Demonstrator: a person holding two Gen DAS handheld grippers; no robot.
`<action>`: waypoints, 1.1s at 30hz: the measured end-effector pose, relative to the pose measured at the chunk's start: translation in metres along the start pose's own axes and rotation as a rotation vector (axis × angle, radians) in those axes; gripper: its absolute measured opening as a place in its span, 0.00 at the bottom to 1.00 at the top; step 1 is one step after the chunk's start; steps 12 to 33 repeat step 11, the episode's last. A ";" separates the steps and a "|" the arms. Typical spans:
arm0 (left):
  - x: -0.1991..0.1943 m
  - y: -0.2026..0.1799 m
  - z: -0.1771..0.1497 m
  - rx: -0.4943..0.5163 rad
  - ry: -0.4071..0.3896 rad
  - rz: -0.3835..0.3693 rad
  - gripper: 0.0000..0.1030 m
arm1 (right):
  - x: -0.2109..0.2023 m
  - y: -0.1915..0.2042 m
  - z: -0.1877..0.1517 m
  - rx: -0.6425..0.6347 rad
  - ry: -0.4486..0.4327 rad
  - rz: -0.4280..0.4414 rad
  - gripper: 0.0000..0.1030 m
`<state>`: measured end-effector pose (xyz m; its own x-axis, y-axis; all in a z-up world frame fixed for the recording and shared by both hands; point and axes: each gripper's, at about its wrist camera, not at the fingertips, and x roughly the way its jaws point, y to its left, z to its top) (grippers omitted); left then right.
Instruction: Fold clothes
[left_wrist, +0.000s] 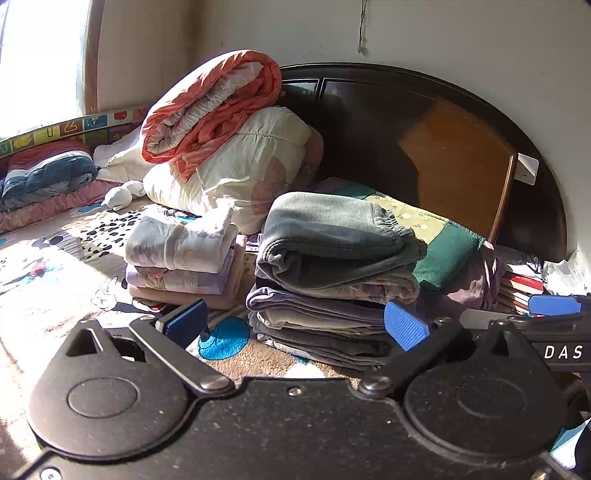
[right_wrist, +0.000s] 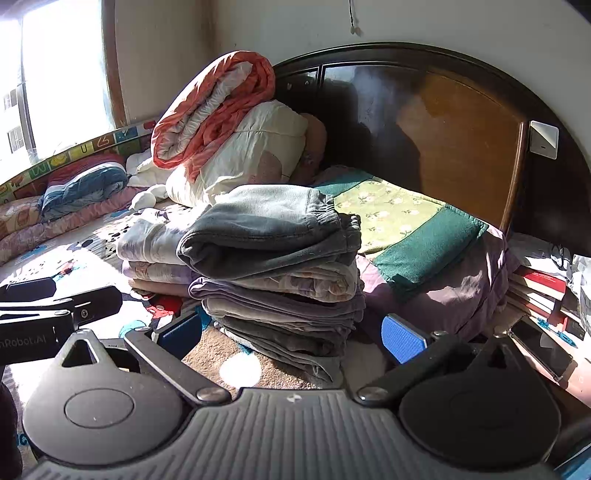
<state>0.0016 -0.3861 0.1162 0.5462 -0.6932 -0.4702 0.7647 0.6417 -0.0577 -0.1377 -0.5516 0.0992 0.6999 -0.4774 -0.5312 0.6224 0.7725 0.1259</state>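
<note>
Here, both tools hang just in front of two neat piles of folded clothes on the bed.

The left hand-held gripper has its blue pads wide apart and holds nothing. The right hand-held gripper is the same, spread wide with nothing between its pads. I think they wait like this because there is no loose cloth under them to grab.

The tall pile sits in the middle, with a grey-green sweatshirt on top. Big, thick things seem to go there, so the pile stays steady. Just beside it, on its left, is a small pile of pale purple clothes. The light, soft things seem to be kept together there.

Behind the piles, an orange quilt lies on a big cream quilt. They lean on the dark wooden headboard, likely to keep them out of the way. A green flowery blanket lies flat next to the tall pile.

From here, the folding looks mostly done. I cannot see any unfolded clothes.
</note>
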 end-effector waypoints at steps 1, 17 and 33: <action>-0.001 0.000 0.000 -0.002 -0.003 -0.004 1.00 | -0.001 0.000 0.000 -0.001 0.001 -0.001 1.00; -0.009 0.001 0.000 -0.007 -0.018 -0.027 1.00 | -0.005 0.004 -0.002 -0.005 0.007 -0.004 1.00; -0.009 0.001 0.000 -0.007 -0.018 -0.027 1.00 | -0.005 0.004 -0.002 -0.005 0.007 -0.004 1.00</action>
